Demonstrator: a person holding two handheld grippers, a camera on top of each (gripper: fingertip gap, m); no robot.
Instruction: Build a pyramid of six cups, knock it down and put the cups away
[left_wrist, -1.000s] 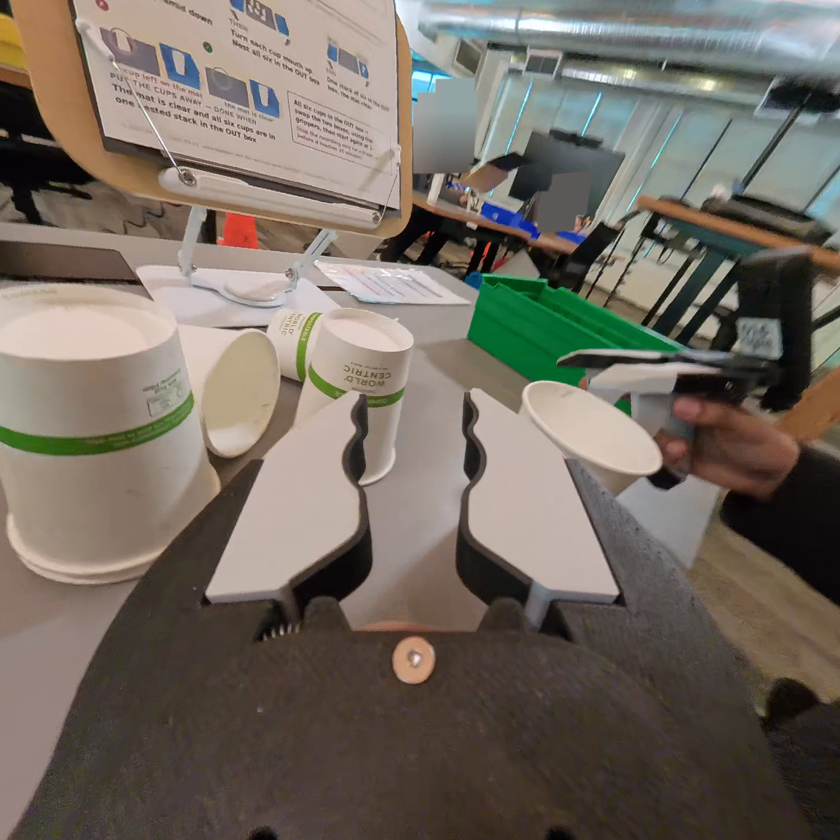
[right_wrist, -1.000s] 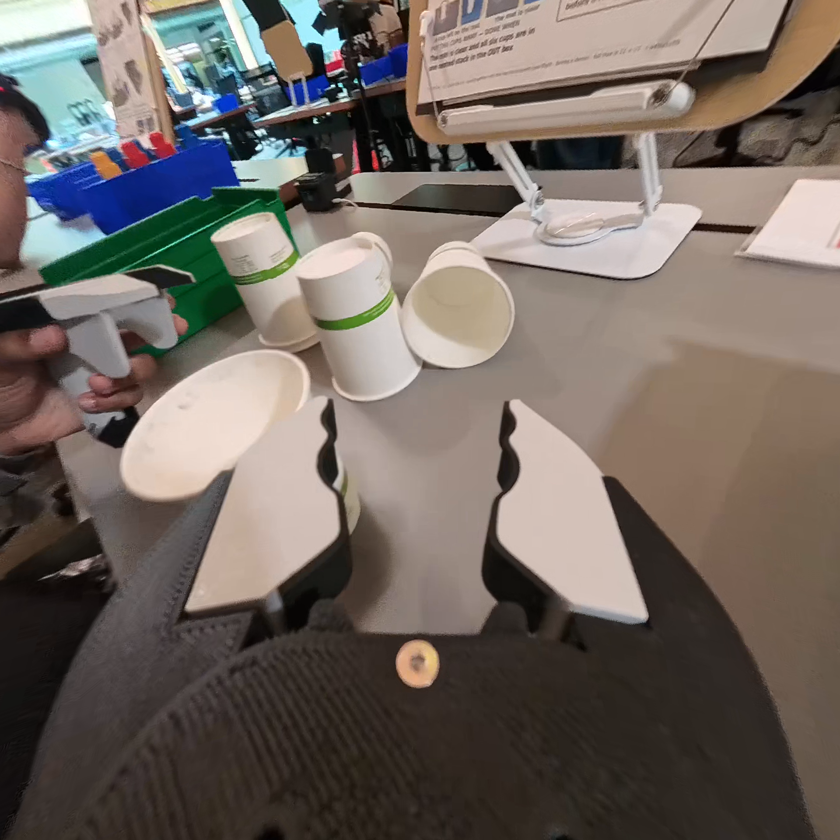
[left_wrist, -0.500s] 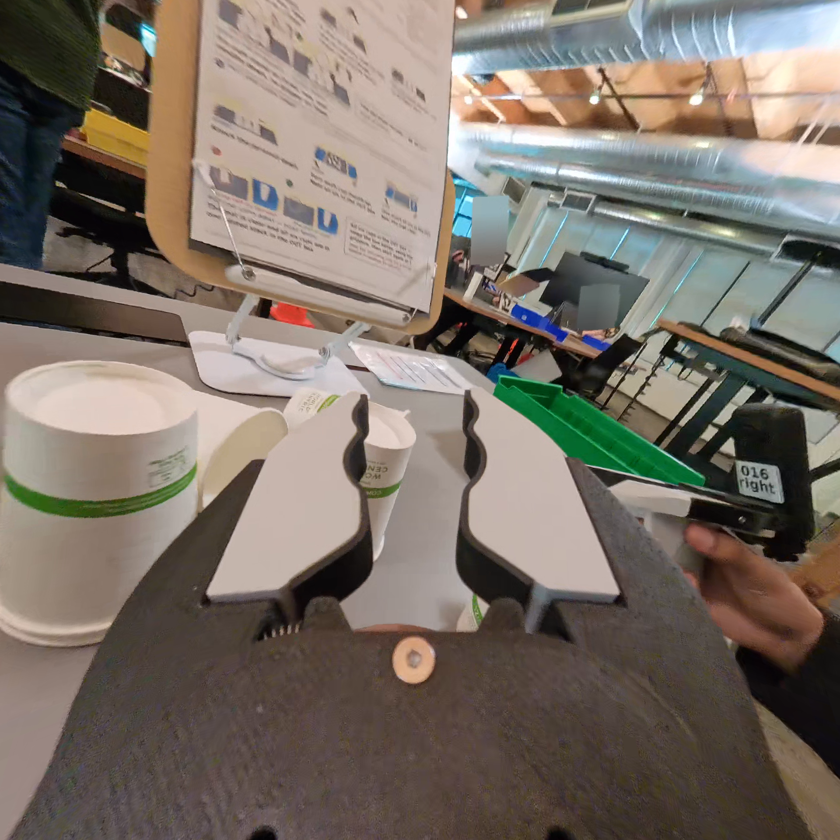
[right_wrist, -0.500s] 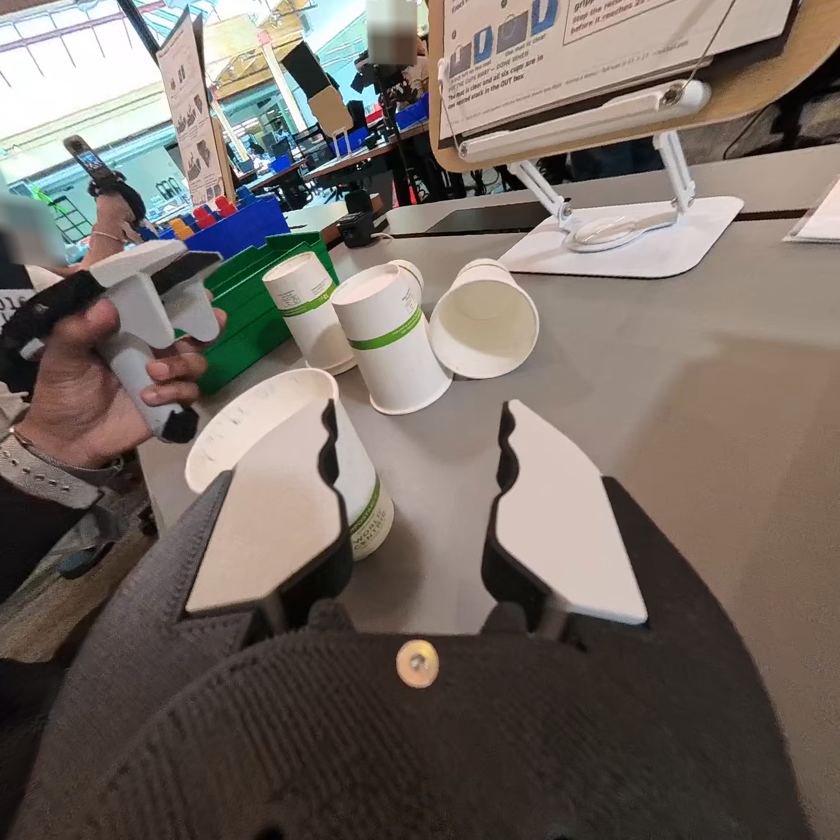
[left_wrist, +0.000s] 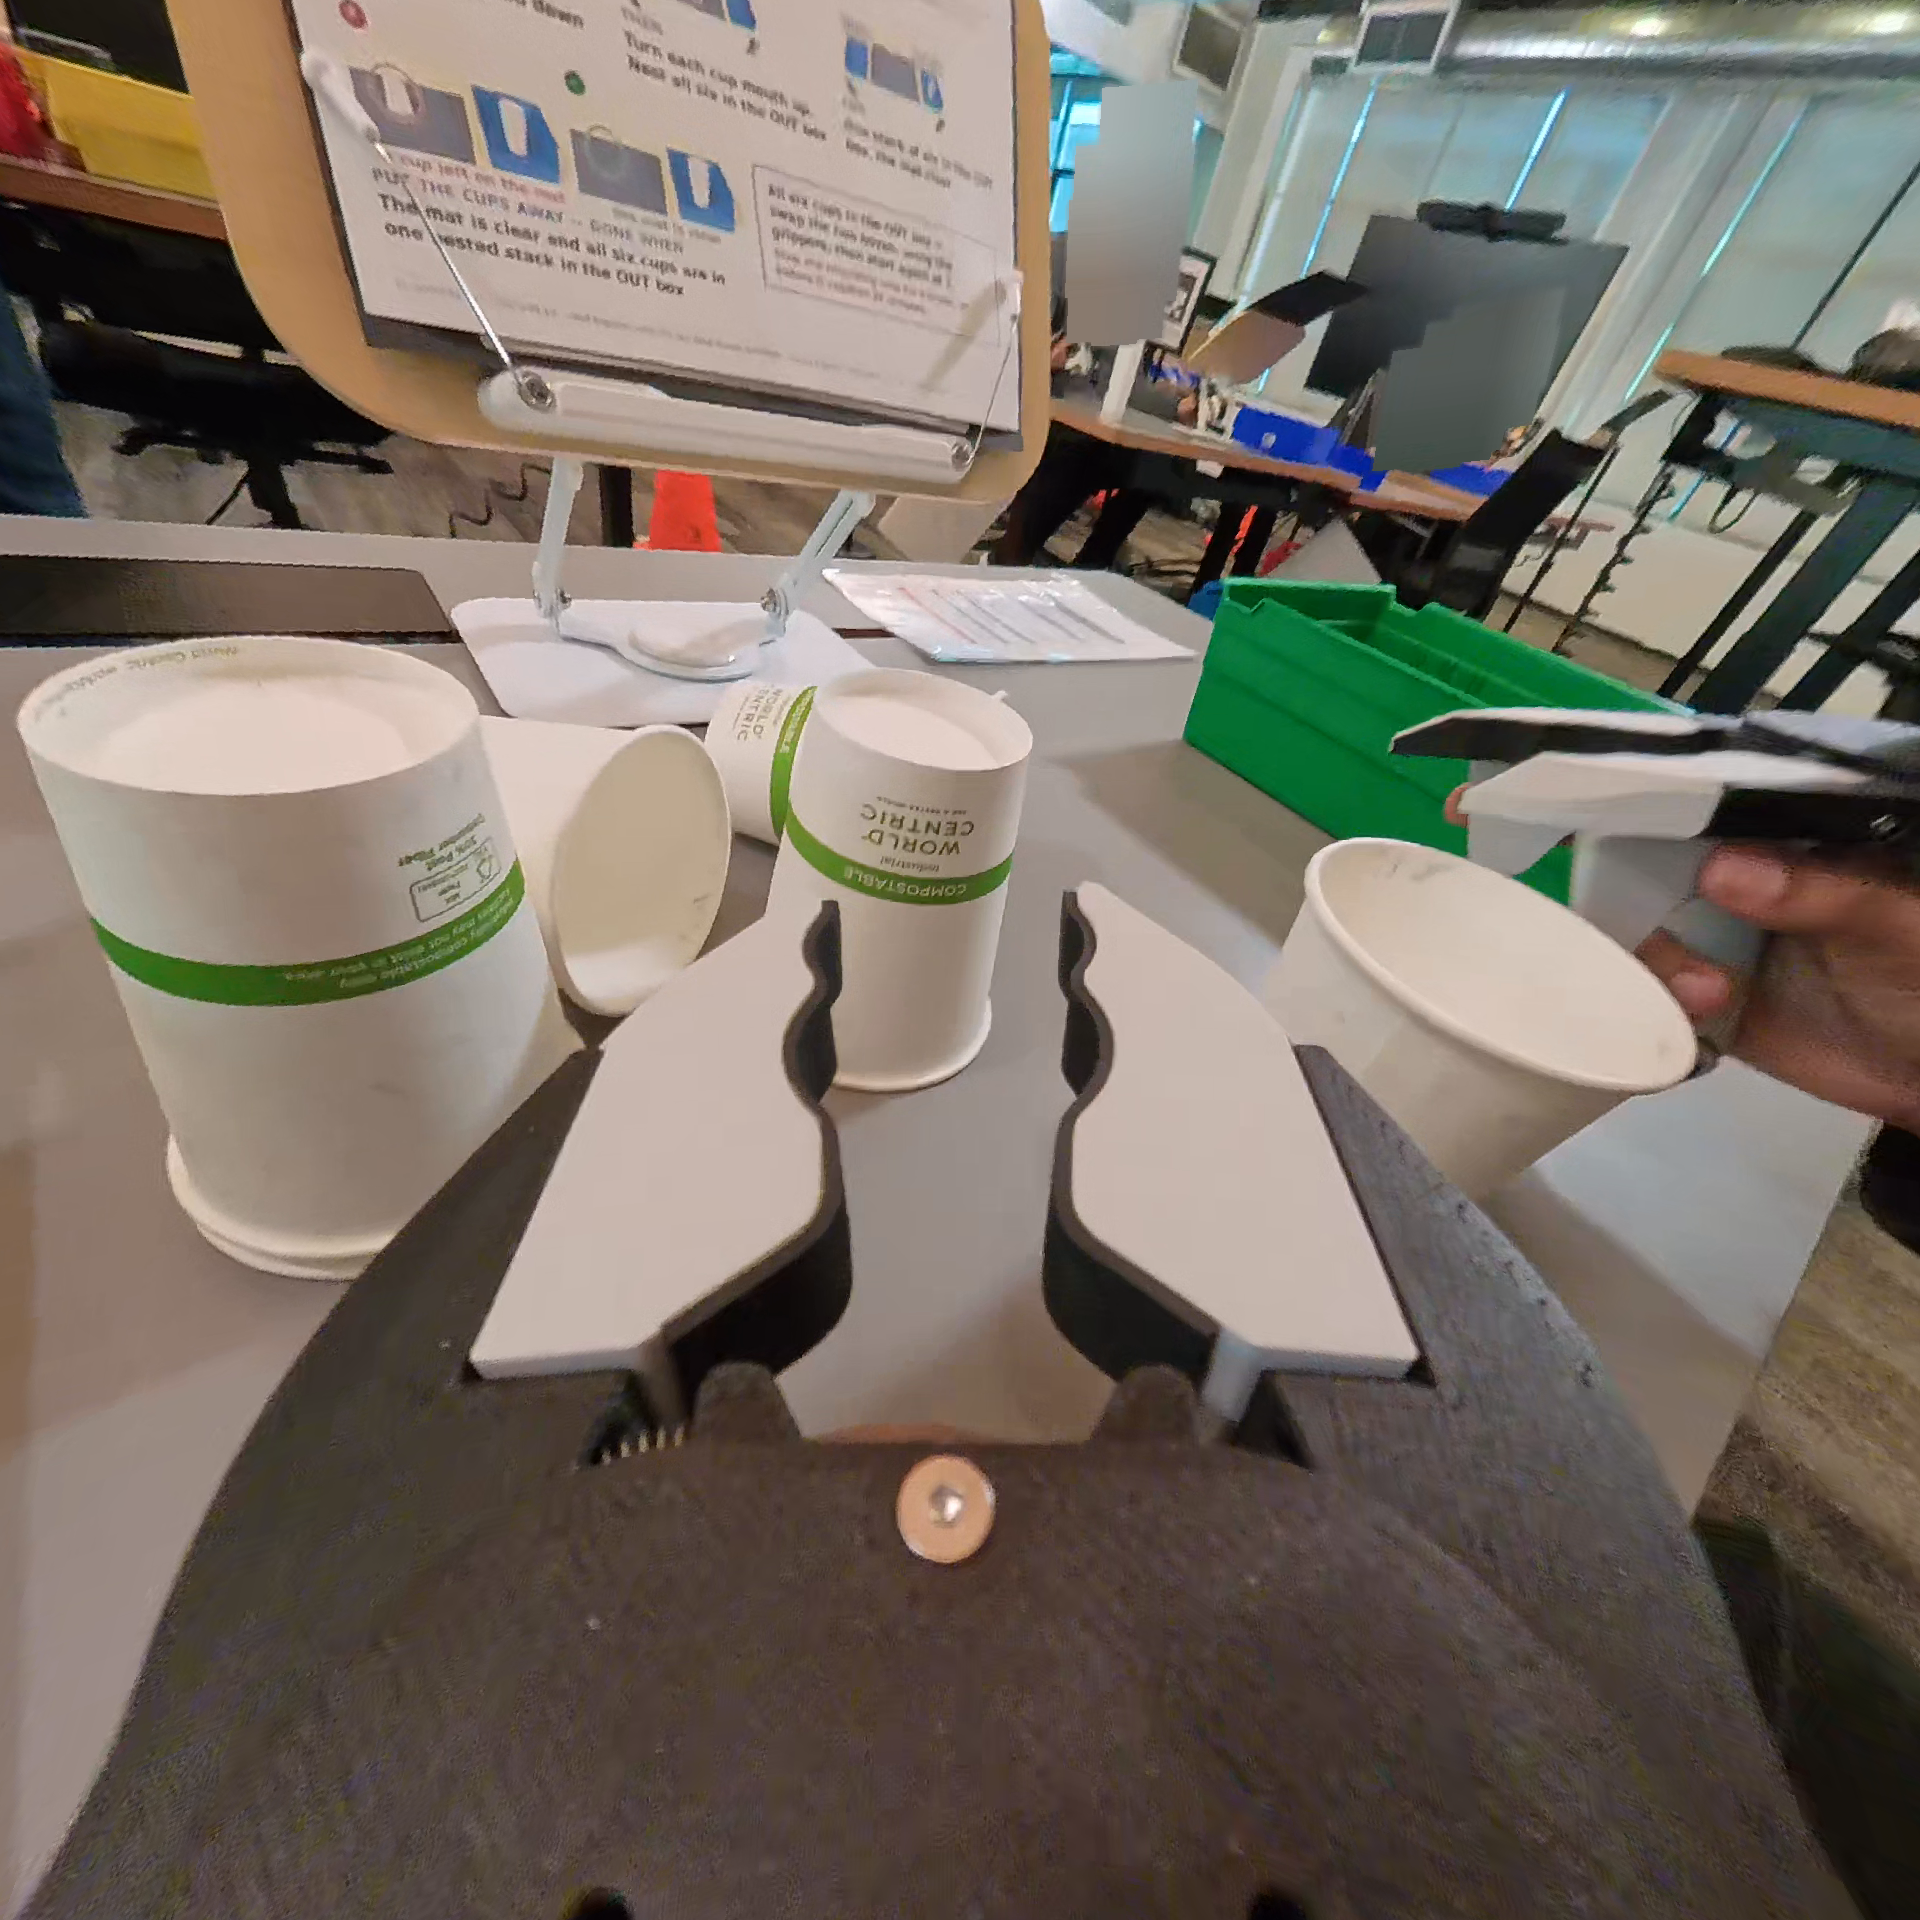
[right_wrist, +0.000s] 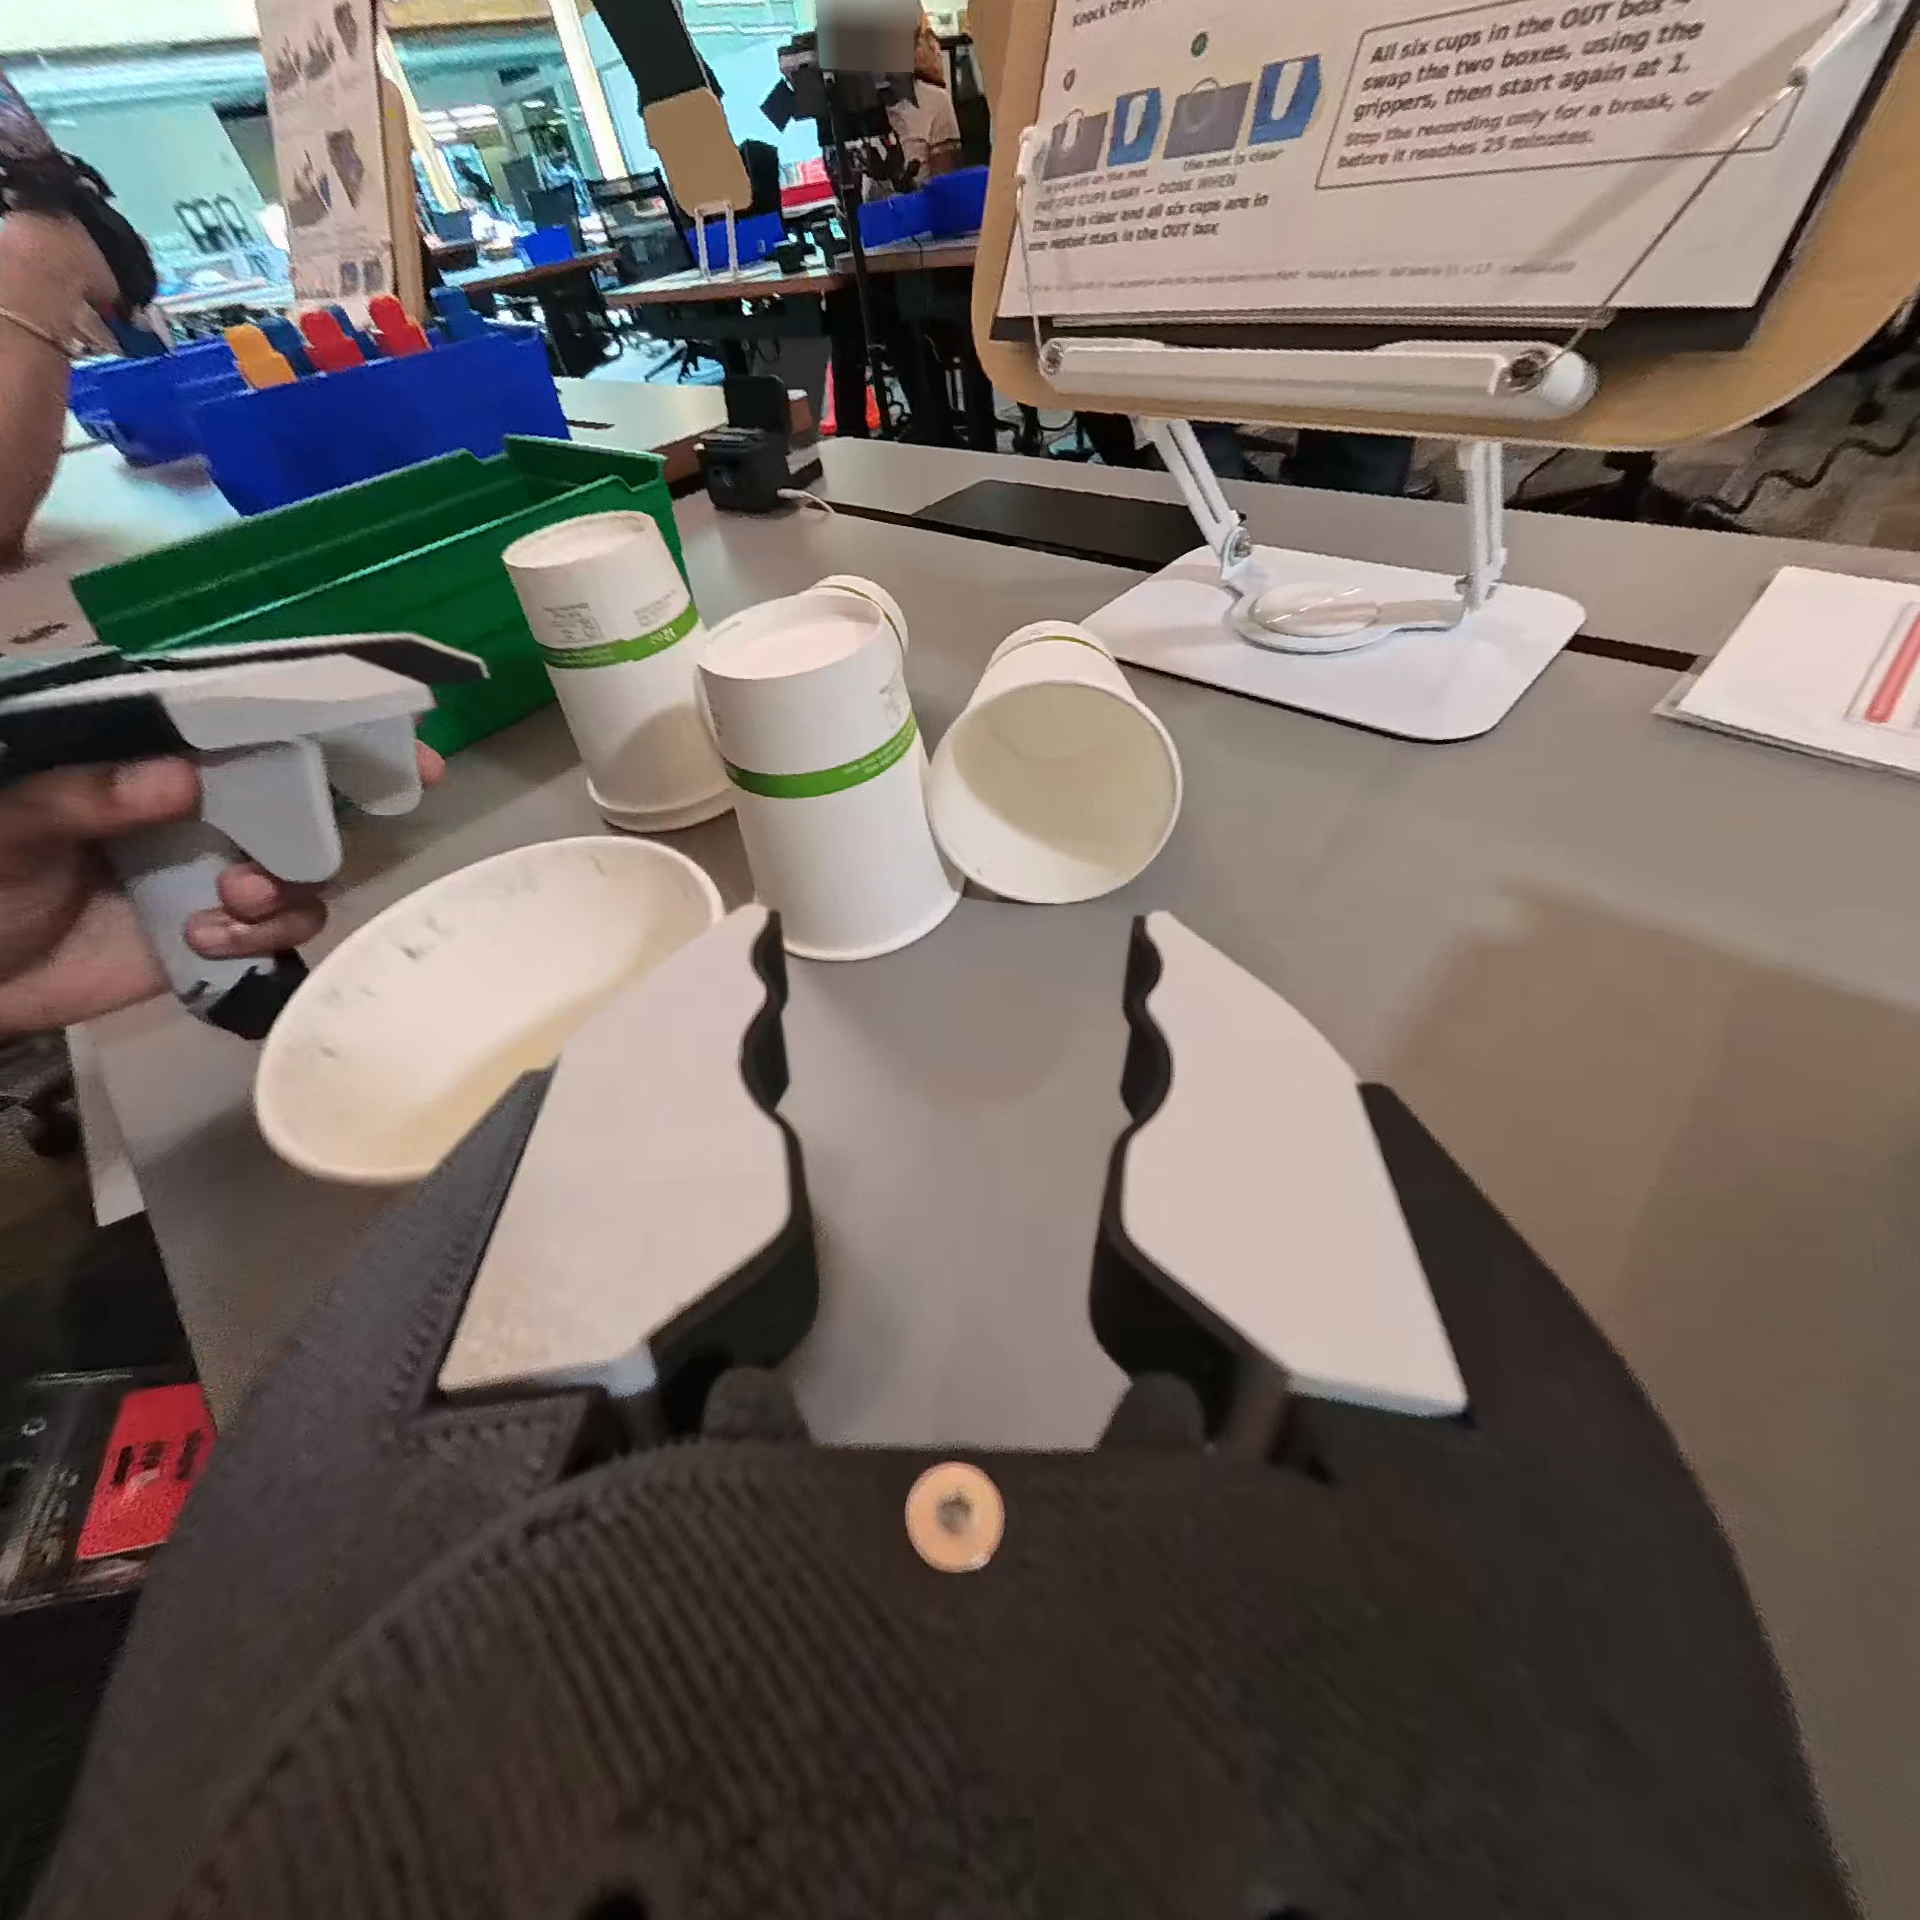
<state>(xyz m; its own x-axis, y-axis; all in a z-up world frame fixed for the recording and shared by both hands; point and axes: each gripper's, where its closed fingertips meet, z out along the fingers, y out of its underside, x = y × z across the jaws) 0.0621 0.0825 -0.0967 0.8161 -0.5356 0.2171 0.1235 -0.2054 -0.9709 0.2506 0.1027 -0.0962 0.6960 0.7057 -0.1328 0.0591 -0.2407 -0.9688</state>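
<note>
Paper cups all over the grey worktop (left_wrist: 1143, 727), both tongs empty

Left tongs (left_wrist: 940, 935) gape apart, holding nothing, nearest an upside-down cup (left_wrist: 904, 883); a bigger-looking upside-down cup (left_wrist: 291, 935) stands to their left. Right tongs (right_wrist: 951, 956) are also spread and empty, just beside a tilted open cup (right_wrist: 468, 997). I'd guess thin paper: light, easily crushed, so pinch gently across the wall near the stiffer rim. Green bin (right_wrist: 343, 582) behind.
</note>
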